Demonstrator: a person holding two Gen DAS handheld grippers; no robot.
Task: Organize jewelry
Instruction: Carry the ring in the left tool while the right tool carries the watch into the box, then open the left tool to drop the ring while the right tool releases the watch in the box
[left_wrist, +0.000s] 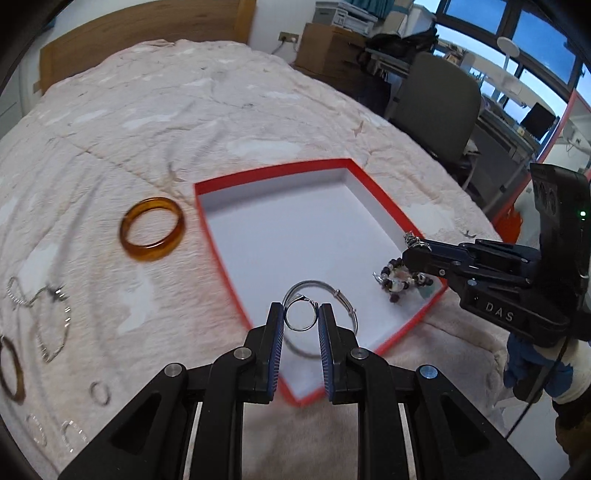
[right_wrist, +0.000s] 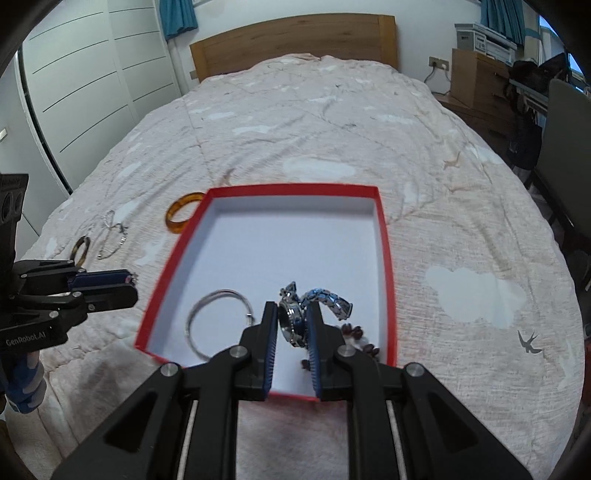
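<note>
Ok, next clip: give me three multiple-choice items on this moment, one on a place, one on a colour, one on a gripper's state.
1. Where does the amber bangle lie?
A. inside the box
B. on the bedspread beside the box
C. in a gripper

2. What colour are the box's outer walls?
A. red
B. green
C. black

3. What is the right gripper doing?
A. standing open and empty
B. closed on a wristwatch
C. closed on the amber bangle

Answers:
1 B, it rests on the bedspread outside the box's rim.
2 A, the rim and walls are red around a white inside.
3 B, the wristwatch sits clamped between its pads.
</note>
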